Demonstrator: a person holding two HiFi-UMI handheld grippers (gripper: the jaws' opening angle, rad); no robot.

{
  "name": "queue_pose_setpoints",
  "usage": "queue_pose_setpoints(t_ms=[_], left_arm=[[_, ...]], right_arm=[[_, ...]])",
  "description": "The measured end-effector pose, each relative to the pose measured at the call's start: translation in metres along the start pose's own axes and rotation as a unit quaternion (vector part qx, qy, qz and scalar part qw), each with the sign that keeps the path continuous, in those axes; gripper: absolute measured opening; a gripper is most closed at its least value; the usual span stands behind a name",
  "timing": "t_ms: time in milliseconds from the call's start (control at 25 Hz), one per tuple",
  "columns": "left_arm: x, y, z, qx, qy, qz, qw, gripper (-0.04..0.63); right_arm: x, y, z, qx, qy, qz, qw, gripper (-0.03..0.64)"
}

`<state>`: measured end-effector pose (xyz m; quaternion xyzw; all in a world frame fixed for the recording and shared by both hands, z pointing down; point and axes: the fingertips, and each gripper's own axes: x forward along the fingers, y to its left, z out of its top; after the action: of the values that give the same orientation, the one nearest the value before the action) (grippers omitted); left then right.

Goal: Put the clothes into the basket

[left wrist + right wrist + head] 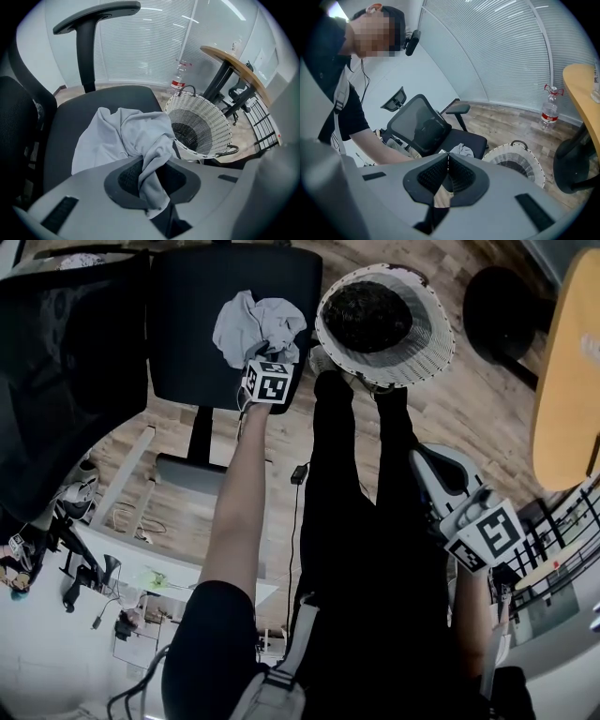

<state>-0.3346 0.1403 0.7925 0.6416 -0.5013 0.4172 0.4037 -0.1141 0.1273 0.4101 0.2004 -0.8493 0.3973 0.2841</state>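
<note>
A crumpled light grey garment (pixel 253 326) lies on the black seat of an office chair (pixel 187 324). My left gripper (pixel 260 356) points steeply down at it and is shut on a twisted fold of the garment (pixel 126 136), which runs between the jaws (pixel 151 176). The white wicker basket (pixel 436 334) stands on the floor just right of the chair, with something dark inside. From the left gripper view the basket (pixel 220 126) sits directly beyond the garment. My right gripper (pixel 422 457) hangs back at the lower right, shut with nothing in it (pixel 448 164).
The chair's backrest and armrest (pixel 93 11) rise on the left. A plastic bottle (pixel 178 77) stands behind the basket near the blinds. A wooden table (pixel 562 371) and a black chair base (pixel 502 306) are on the right. A white desk with cables (pixel 122 596) is at the lower left.
</note>
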Motion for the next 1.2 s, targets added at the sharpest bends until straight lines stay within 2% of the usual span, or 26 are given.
queue_pose_setpoints(t_ms=[280, 840, 1200], left_arm=[[-0.008, 0.000, 0.002, -0.002, 0.003, -0.007, 1.0000, 0.058], [-0.059, -0.006, 0.018, 0.003, -0.008, -0.006, 0.9999, 0.054], [-0.103, -0.021, 0.031, 0.011, -0.017, -0.010, 0.9997, 0.052]], right_arm=[[-0.009, 0.001, 0.005, -0.001, -0.018, -0.005, 1.000, 0.017], [-0.034, 0.012, 0.027, -0.025, -0.071, -0.012, 0.997, 0.017], [-0.061, 0.013, 0.050, -0.046, -0.123, -0.031, 0.991, 0.017]])
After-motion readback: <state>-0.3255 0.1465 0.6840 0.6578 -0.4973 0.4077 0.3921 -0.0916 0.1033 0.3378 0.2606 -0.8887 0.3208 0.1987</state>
